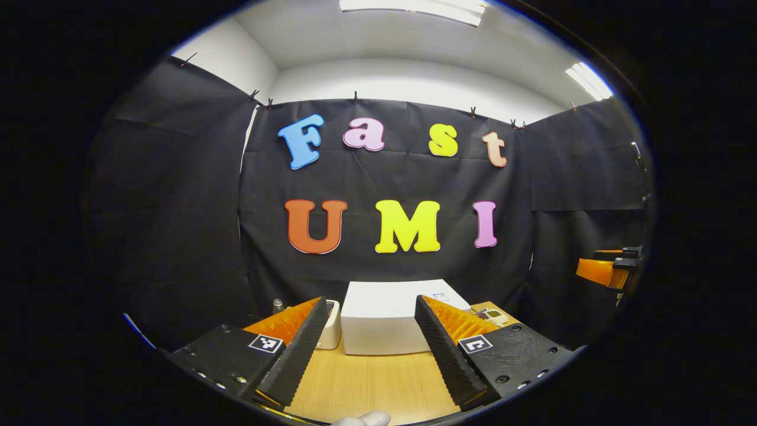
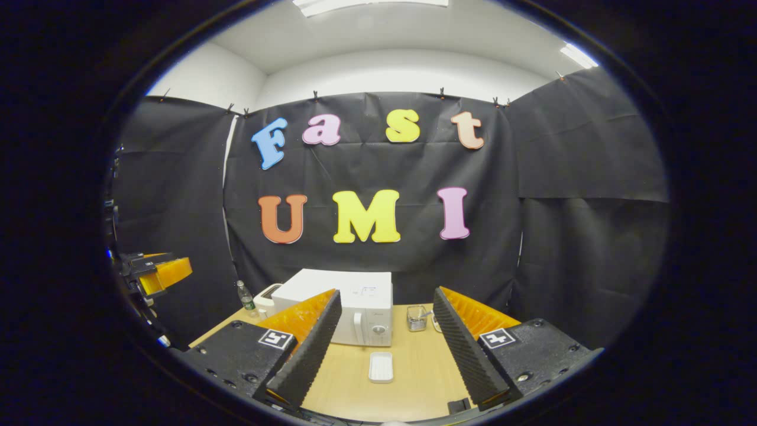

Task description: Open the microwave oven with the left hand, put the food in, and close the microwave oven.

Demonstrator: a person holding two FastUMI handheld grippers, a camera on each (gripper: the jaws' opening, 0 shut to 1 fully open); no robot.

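Microwave (image 2: 346,307) sits shut at the back of the wooden table (image 2: 414,378); white tray (image 2: 380,367) lies just in front of it, untouched; toaster (image 2: 264,299) and bottle (image 2: 244,296) on its left, wire basket (image 2: 417,318) on its right; left gripper (image 1: 369,343) and right gripper (image 2: 384,349) both spread wide, holding nothing, well back from the door.

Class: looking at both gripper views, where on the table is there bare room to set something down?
Bare wood lies in front of the microwave, around the white tray. It is crowded beside the microwave: a metal holder one side, a bottle the other.
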